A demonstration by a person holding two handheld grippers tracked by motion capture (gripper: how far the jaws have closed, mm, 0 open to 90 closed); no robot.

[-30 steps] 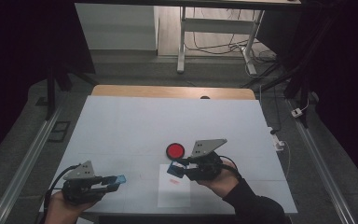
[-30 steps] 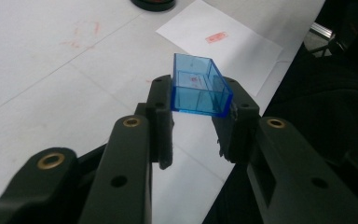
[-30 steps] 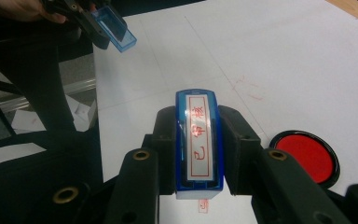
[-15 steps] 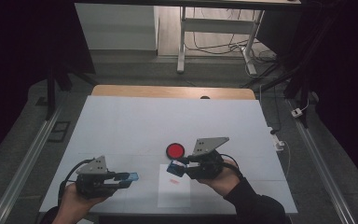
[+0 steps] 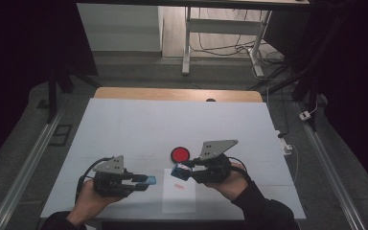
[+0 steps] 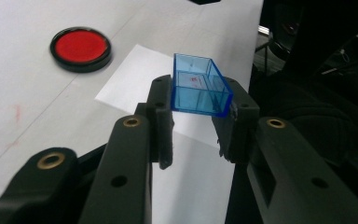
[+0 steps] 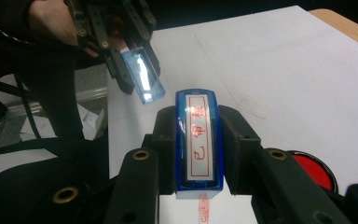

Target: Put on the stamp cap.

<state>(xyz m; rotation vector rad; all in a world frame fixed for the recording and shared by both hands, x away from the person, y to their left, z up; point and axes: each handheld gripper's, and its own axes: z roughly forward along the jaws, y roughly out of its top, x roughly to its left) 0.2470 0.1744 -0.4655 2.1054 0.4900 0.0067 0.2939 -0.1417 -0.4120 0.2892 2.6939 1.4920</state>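
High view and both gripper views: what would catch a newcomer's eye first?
Most striking is the blue stamp clamped in the right tool, its red characters facing the camera, above a white paper sheet bearing a red imprint. To its left, the left tool grips a clear blue cap. A round red ink pad sits on the white table.

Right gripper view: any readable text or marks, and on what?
Stamp face, held in the right claw: red framed characters, mirrored; the last looks like "已", the rest too blurred to read.
Paper sheet below it: red imprint, unreadable.
Blue cap in the left claw: no text.
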